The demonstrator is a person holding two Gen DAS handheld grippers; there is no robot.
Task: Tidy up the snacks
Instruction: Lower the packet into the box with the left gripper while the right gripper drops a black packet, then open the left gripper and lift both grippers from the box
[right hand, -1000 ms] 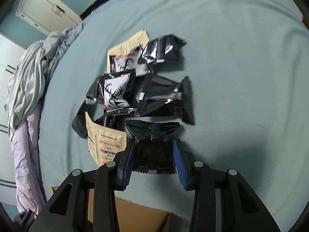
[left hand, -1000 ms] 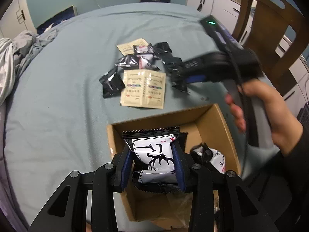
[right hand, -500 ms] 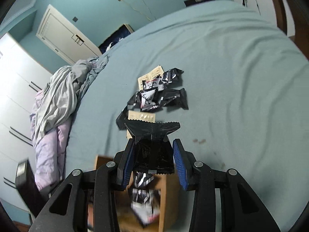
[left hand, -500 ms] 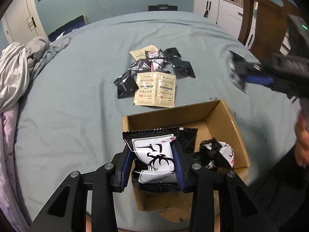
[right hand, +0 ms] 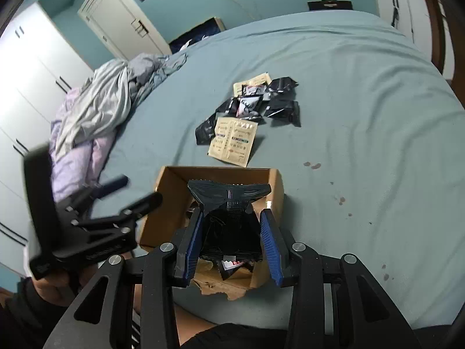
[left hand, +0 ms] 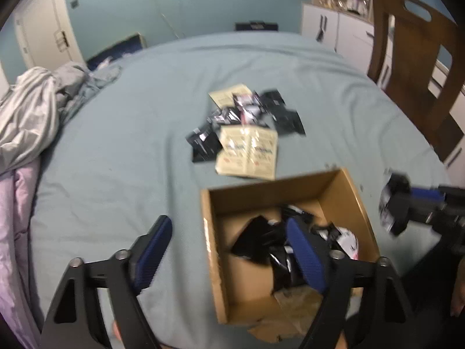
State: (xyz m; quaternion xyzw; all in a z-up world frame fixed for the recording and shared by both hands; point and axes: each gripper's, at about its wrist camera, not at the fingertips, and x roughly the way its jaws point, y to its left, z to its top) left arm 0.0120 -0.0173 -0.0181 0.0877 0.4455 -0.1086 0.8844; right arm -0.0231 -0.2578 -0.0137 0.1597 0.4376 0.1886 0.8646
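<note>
A brown cardboard box sits at the near edge of the blue-covered table and holds several black snack packets. My left gripper is open and empty, its right finger over the box, its left finger outside it. My right gripper is shut on a black snack packet and holds it above the box. It also shows blurred at the right in the left wrist view. A pile of black packets and beige sachets lies beyond the box.
Crumpled grey and lilac bedding lies at the table's left. A wooden chair stands at the right. White cabinets line the far wall. Dark stains mark the cloth right of the box.
My left gripper has opened and dropped its black-and-white packet into the box. My right gripper has carried its black packet from the pile back over the box.
</note>
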